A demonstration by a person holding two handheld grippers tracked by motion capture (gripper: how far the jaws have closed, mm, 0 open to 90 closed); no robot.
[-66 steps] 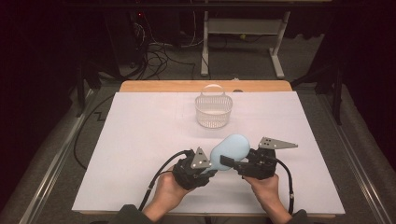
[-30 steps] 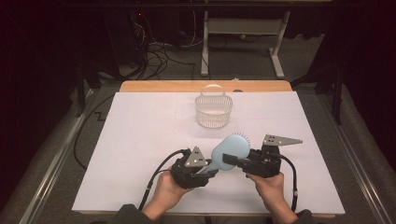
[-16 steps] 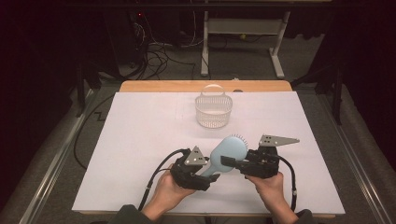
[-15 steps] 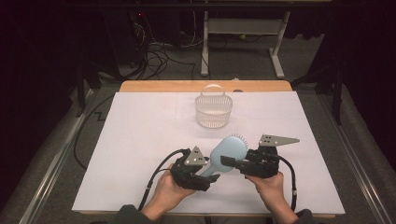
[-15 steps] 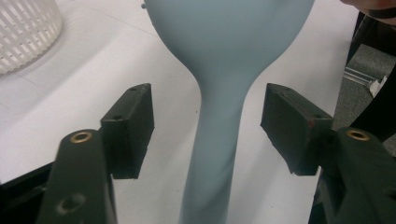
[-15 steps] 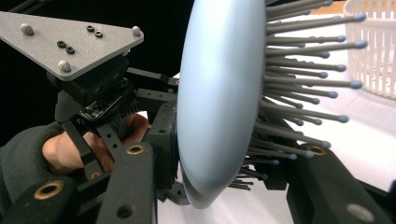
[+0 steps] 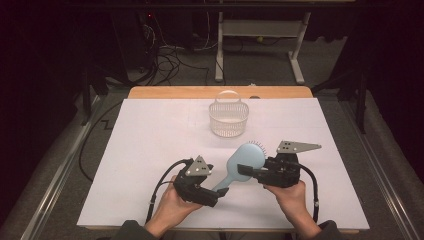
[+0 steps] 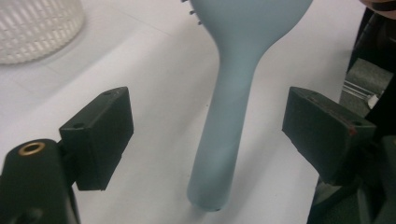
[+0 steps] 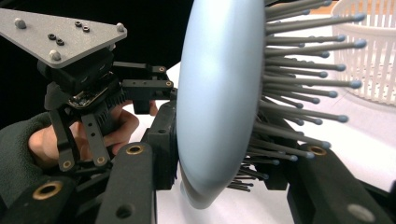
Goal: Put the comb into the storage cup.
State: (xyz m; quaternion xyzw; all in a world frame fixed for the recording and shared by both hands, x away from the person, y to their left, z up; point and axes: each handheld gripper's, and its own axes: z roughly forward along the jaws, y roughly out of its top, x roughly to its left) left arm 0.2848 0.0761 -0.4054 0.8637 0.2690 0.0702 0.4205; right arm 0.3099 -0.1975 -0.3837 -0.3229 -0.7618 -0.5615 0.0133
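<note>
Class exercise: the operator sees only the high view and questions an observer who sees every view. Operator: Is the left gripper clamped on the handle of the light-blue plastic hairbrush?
Observer: No. The left gripper has just been opening its jaws. The handle of the light-blue plastic hairbrush lies between them, and neither jaw touches it.
Operator: So what holds it?
Observer: The right gripper. Its own view shows the jaws shut on the brush head, one on the smooth back and one among the bristles.
Operator: Which way do the bristles face?
Observer: In the right gripper view, toward the white plastic lattice basket.
</note>
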